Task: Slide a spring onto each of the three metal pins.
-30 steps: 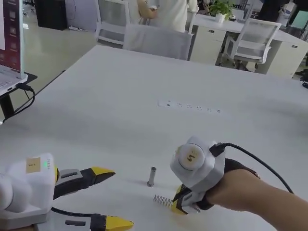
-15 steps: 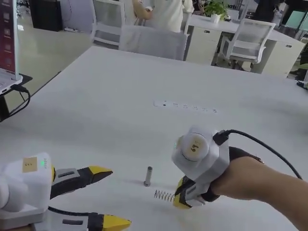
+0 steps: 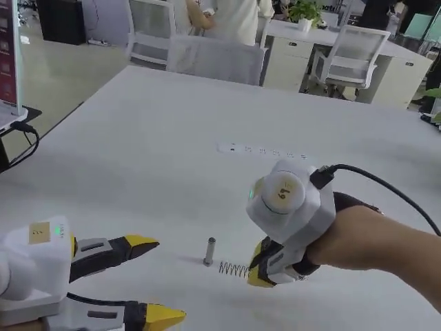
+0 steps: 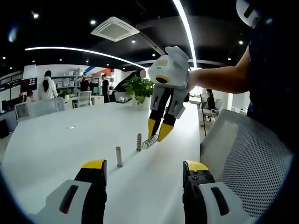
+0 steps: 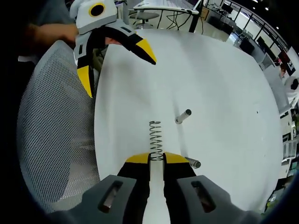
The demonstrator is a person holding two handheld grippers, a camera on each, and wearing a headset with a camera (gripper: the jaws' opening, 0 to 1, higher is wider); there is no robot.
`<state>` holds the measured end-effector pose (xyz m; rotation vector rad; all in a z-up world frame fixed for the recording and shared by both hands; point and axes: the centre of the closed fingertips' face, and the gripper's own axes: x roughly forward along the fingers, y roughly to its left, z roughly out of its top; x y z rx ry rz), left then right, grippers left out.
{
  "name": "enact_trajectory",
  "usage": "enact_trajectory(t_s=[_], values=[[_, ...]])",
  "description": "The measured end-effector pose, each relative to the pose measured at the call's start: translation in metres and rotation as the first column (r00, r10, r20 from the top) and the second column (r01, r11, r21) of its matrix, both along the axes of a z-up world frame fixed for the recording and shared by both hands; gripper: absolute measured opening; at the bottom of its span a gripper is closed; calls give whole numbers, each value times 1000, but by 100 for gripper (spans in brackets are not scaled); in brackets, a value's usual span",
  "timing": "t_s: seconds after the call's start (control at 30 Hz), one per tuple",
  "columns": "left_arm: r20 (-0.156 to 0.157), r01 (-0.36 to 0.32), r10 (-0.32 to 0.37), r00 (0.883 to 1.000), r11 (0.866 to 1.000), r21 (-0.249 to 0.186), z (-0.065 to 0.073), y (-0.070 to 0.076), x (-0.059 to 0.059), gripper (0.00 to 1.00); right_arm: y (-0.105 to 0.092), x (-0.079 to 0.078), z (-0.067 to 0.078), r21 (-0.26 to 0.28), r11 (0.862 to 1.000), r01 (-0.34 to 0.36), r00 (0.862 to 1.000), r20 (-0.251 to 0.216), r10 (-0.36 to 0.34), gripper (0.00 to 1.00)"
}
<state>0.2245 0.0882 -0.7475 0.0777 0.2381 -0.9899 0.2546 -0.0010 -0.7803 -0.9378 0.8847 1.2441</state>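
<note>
A short metal pin (image 3: pixel 209 252) stands upright on the white table (image 3: pixel 172 158). Just right of it my right gripper (image 3: pixel 265 272) is shut on one end of a small coil spring (image 3: pixel 233 268), whose free end points at the pin. In the right gripper view the spring (image 5: pixel 155 137) sticks out ahead of my right gripper (image 5: pixel 156 157), with one pin (image 5: pixel 183 116) ahead to the right and a second pin (image 5: pixel 193 163) close by the jaw. My left gripper (image 3: pixel 155 279) stands open at the front left, holding nothing. In the left gripper view, both pins (image 4: pixel 119 156) and the spring (image 4: pixel 149 141) show.
A flush socket strip (image 3: pixel 265 150) lies in the tabletop farther back. Office chairs (image 3: pixel 220 58) and a standing person are at the far edge, with a laptop at the far left. A grey mesh chair (image 5: pixel 56 130) sits close behind the table's near edge.
My right gripper has risen a little with the spring, so the coil now points sideways toward the pin. The left gripper has hardly moved; the head camera shifted slightly.
</note>
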Motion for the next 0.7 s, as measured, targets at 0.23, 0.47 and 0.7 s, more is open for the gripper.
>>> enact_trajectory(t_s=[0.23, 0.47, 0.7], values=[[-2, 1, -1, 1000, 1000, -2, 0, 0, 0, 62, 5, -2, 18, 8, 1000, -25, 1000, 16, 25, 7], [-1, 4, -4, 1000, 1000, -2, 0, 0, 0, 62, 10, -4, 27, 8, 999, -52, 998, 32, 52, 7], [-1, 2, -2, 1000, 1000, -9, 1, 0, 1, 61, 12, -4, 27, 6, 998, -63, 998, 30, 63, 7]])
